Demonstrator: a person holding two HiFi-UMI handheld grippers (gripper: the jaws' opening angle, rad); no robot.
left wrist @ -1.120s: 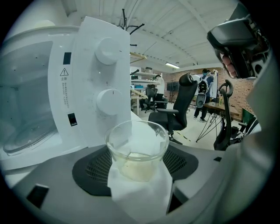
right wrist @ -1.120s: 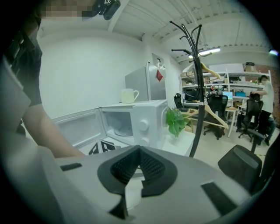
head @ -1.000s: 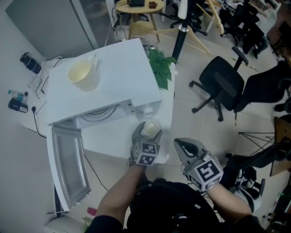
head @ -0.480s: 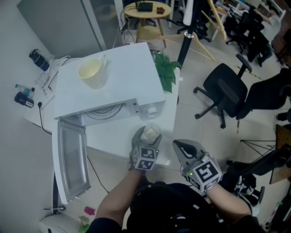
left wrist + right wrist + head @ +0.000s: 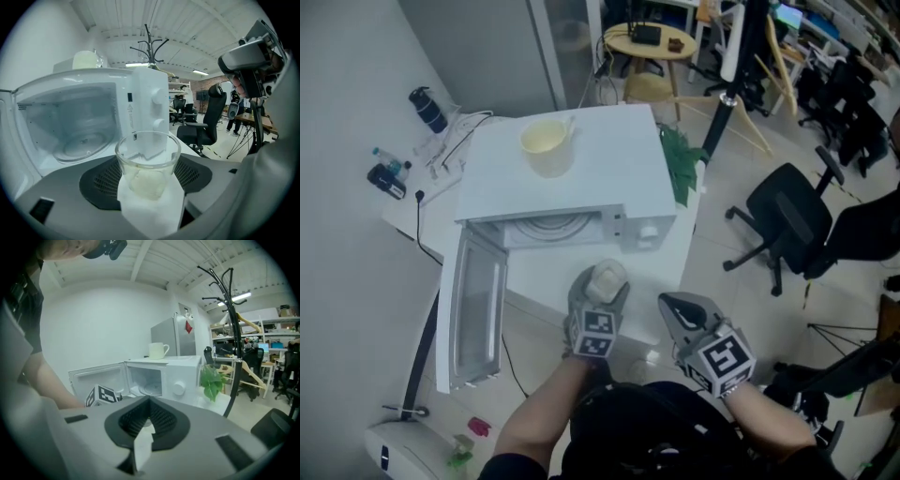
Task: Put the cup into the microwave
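Note:
My left gripper (image 5: 605, 283) is shut on a clear glass cup (image 5: 607, 276), upright, held in front of the white microwave (image 5: 581, 173). In the left gripper view the cup (image 5: 147, 161) sits between the white pads of the left gripper (image 5: 148, 180), facing the microwave's control panel (image 5: 150, 105), with the open cavity (image 5: 77, 126) to its left. The microwave door (image 5: 475, 309) hangs open to the left. My right gripper (image 5: 677, 307) hovers to the right of the cup, shut with nothing in it; the right gripper (image 5: 142, 439) points towards the microwave (image 5: 161, 373).
A cream mug (image 5: 547, 146) stands on top of the microwave. A green plant (image 5: 682, 171) is at the table's right edge. Bottles (image 5: 427, 108) and cables lie at the far left. An office chair (image 5: 792, 220), a coat stand and a round stool (image 5: 652, 39) stand beyond.
My left gripper has lifted the cup and carried it a little left along the microwave's front. The right gripper followed slightly. The head view has swung, so the microwave now sits further right.

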